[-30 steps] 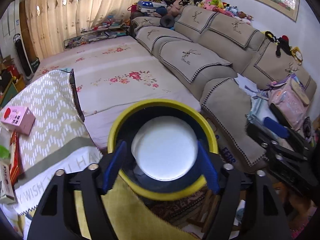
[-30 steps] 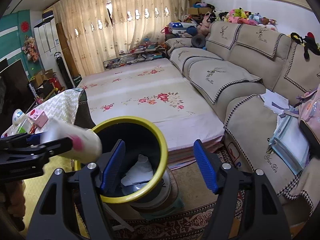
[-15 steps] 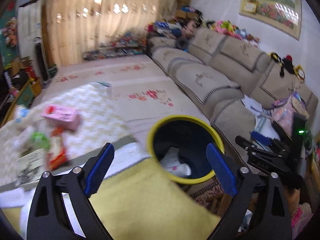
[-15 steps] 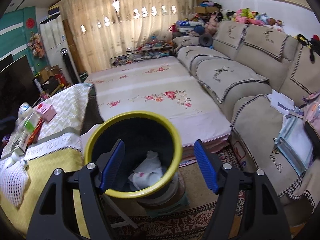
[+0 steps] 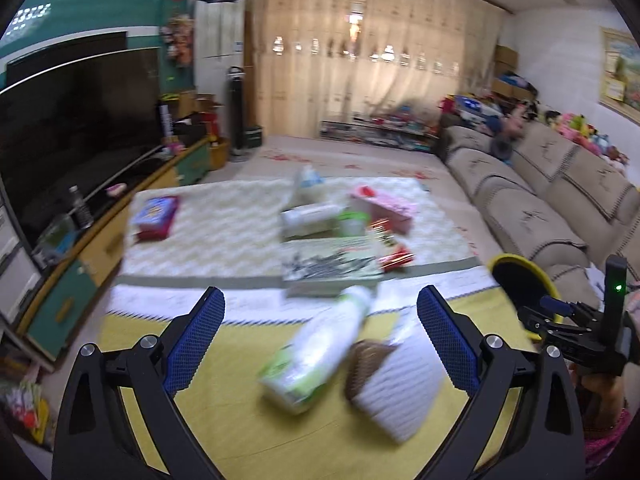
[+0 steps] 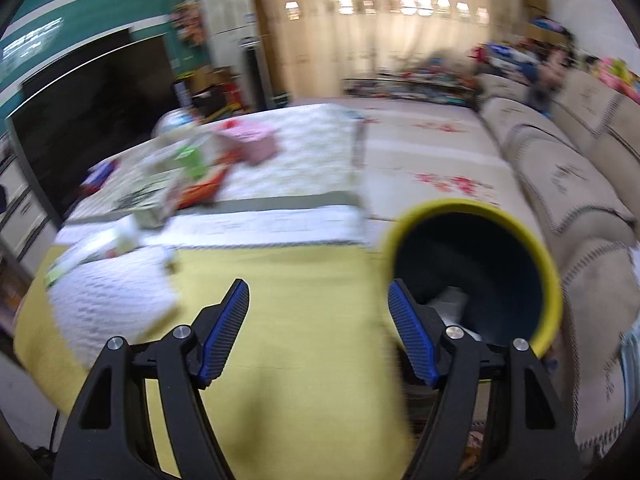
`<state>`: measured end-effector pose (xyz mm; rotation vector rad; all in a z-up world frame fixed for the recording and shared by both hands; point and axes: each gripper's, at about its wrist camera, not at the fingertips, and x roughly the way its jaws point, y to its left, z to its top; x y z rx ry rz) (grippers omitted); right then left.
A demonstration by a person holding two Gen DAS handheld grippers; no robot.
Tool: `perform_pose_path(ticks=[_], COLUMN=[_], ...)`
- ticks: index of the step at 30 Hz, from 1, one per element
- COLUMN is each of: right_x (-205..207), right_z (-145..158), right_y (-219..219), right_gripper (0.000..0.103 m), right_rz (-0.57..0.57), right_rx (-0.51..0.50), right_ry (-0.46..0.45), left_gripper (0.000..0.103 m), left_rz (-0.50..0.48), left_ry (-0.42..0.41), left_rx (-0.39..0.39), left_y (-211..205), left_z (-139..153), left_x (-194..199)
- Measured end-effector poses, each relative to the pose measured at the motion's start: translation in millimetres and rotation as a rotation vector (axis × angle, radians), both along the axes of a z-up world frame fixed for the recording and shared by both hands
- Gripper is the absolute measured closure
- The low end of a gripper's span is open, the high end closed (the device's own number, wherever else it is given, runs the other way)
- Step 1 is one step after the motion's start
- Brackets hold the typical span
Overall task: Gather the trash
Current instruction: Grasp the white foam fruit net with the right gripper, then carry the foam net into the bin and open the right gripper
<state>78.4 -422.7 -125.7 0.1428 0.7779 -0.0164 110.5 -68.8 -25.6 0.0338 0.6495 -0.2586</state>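
Observation:
My left gripper (image 5: 320,304) is open wide above the yellow tablecloth (image 5: 240,420), nothing touching its pads. Just beyond its fingertips lie a white bottle with a green label (image 5: 320,352) and a white foam net sleeve (image 5: 400,384), side by side. The dark bin with a yellow rim (image 5: 516,276) stands off the table's right end. In the right wrist view my right gripper (image 6: 318,292) is open and empty over the cloth (image 6: 300,280), with the bin (image 6: 548,280) to its right, white trash (image 6: 448,300) lying inside. The foam sleeve (image 6: 116,292) lies to its left.
Further back on the table are a pink box (image 5: 384,204), a flat printed box (image 5: 328,268), a red wrapper (image 5: 396,258) and a red-blue packet (image 5: 154,216). A TV (image 5: 72,120) on a low cabinet runs along the left; a beige sofa (image 5: 540,200) along the right.
The left gripper let go of a white container over the bin, opened wider and swung left over the table. The right gripper also turned left, from the bin toward the table.

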Motion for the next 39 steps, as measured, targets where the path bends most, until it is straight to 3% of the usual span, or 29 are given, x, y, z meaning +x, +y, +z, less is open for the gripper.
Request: perform_pose_path(ticks=[9,13,21,22,27,30,39], right_x=[-13,-12,-15,-16,-16,-18,-32], right_z=[11,6,-9,-12,-14,-13,14], right_y=[135,175,197,197,191,185,155], right_gripper=[0.035,0.035,0.031,0.033,0.071,0.084,0.088], right_rz=[0.304,0.358,0.364,0.362,0.385,0.392,0.356], right_rx=[-0.007,-0.064,-0.15,-0.157,-0.106,-0.065,0.02], right_ry=[-0.05,-0.053,-0.027,-0.02,0.01,0.014,-0.051], left_gripper=[0.008,0.007,0.007,0.007,0.007,0.007,0.007], left_rz=[0.04,0.04,0.054,0.053,0.051,0.048,0.033], left_ry=[0.006,0.001,0.0,-0.001,0.004,0.005,0.001], left_rx=[-0.033,-0.037,-0.051,-0.053,-0.056,-0.057,-0.053], left_y=[43,45,54,54,57,56,50], left_z=[-18,-19,-20,-21,-23,-22,-19], left_x=[-10,-14,-19,-19,-20,-22,-23])
